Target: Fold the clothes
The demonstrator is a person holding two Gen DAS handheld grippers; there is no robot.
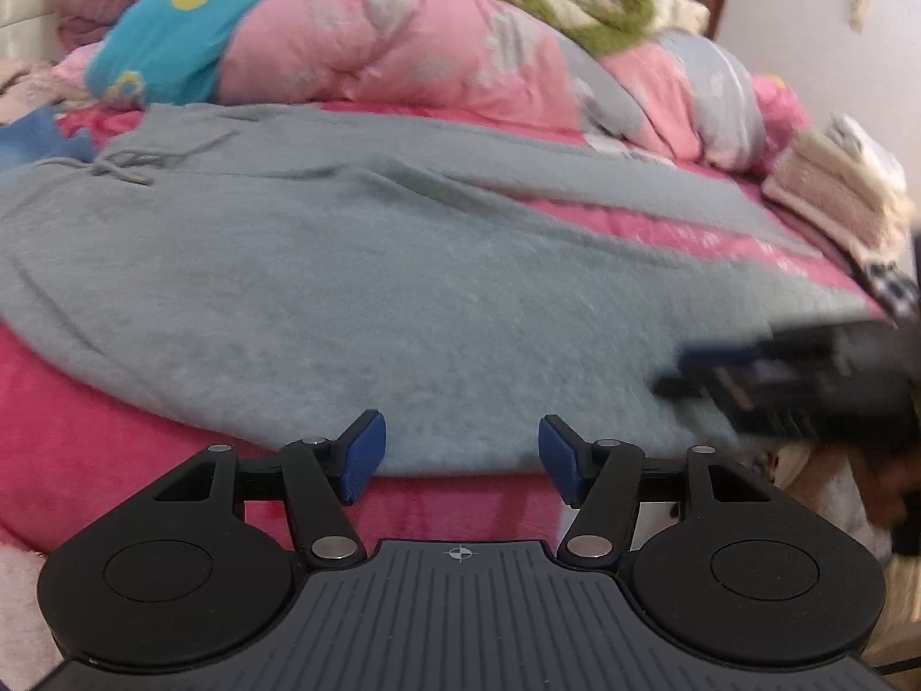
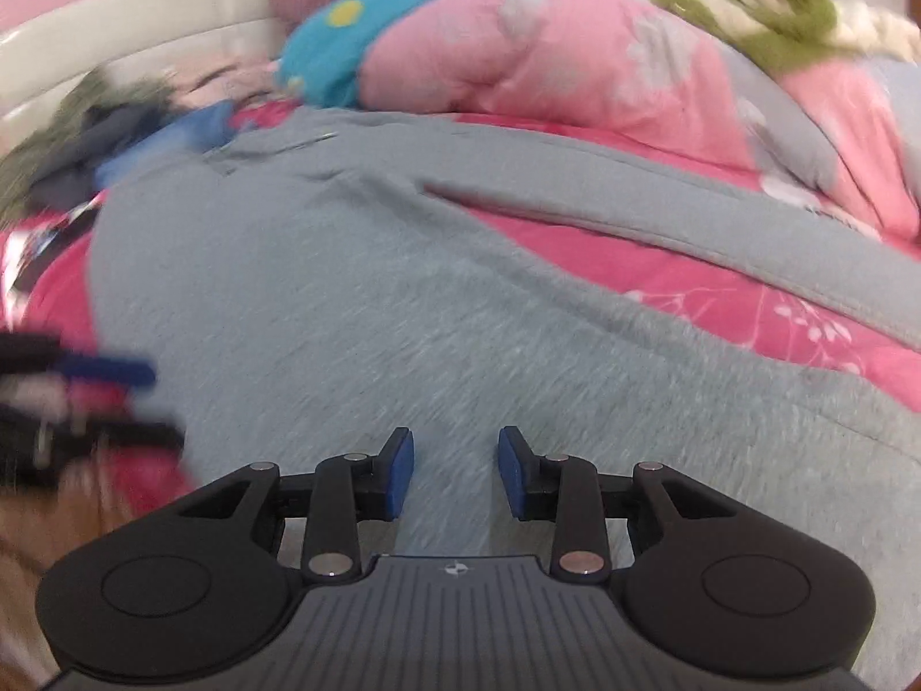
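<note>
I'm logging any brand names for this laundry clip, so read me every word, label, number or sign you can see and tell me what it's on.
No readable words, labels or numbers in either view.
Crosshair mark, a sign and not text: on the left gripper body and on the right gripper body.
Grey sweatpants: no tag or print visible.
Pink bedspread: white flower pattern only.

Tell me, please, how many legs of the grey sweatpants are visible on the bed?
2. The near leg of the grey sweatpants lies broad under the open right gripper; the far leg runs rightward across the pink bedspread. Their cuffs are out of view.
</note>
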